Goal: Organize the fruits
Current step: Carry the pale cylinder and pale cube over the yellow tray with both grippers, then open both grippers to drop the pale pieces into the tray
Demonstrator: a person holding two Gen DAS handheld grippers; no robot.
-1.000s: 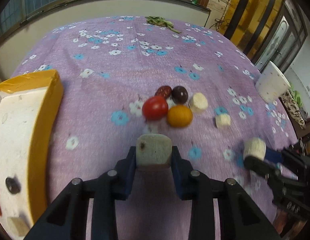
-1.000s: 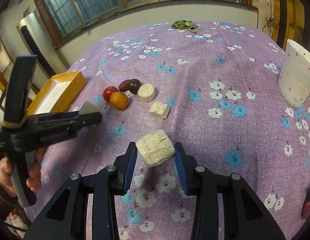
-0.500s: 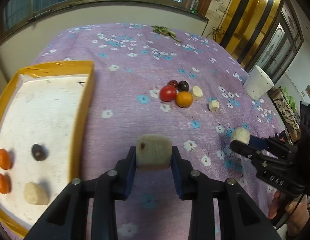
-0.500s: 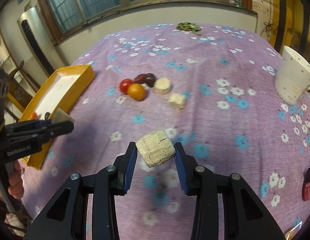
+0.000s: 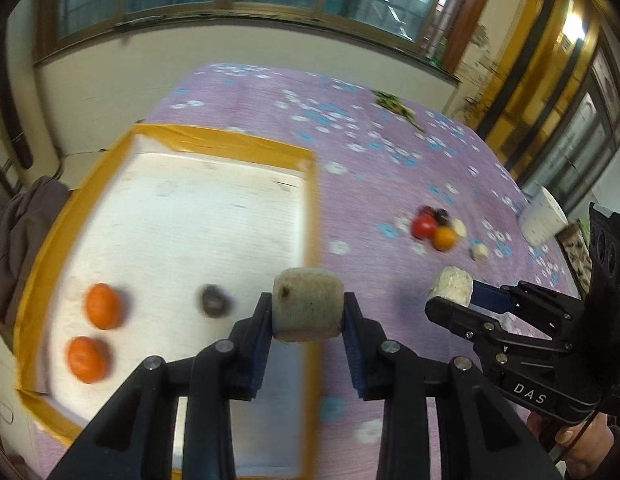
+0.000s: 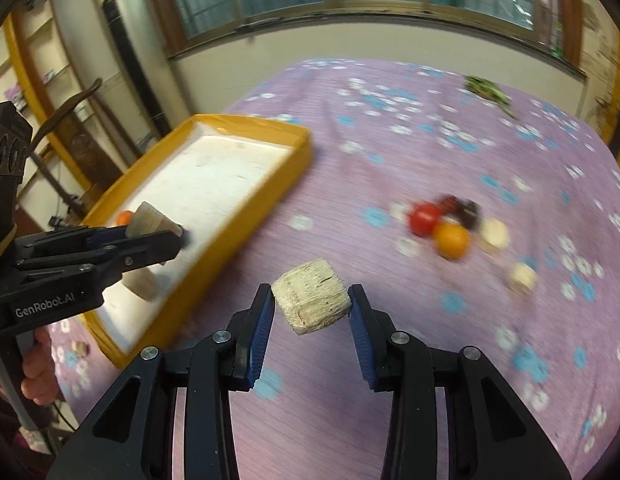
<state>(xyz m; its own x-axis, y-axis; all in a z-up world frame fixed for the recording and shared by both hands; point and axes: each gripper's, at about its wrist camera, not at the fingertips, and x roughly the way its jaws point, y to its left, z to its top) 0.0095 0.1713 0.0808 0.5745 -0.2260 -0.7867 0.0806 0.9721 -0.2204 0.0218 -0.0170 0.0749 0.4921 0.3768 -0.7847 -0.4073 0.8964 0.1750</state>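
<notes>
My left gripper (image 5: 307, 312) is shut on a pale sugarcane chunk (image 5: 307, 302), held over the right edge of the yellow-rimmed white tray (image 5: 229, 146). The tray holds two oranges (image 5: 103, 306) and a dark fruit (image 5: 213, 300). My right gripper (image 6: 310, 306) is shut on another pale chunk (image 6: 310, 302) above the purple cloth, right of the tray (image 6: 253, 126). A pile with a red tomato (image 6: 424, 218), an orange (image 6: 452, 240), dark fruits (image 6: 462, 206) and pale chunks (image 6: 496, 232) lies on the cloth. The pile also shows in the left wrist view (image 5: 434, 228).
A white cup (image 5: 544, 216) stands at the cloth's right edge. Green leaves (image 6: 486, 88) lie at the far side. The left gripper (image 6: 153, 236) shows over the tray in the right wrist view. Another pale chunk (image 6: 143, 286) lies in the tray.
Both grippers have swung left toward the tray with their chunks. The left gripper now hangs over the tray's right edge. The fruit pile has dropped back to the right.
</notes>
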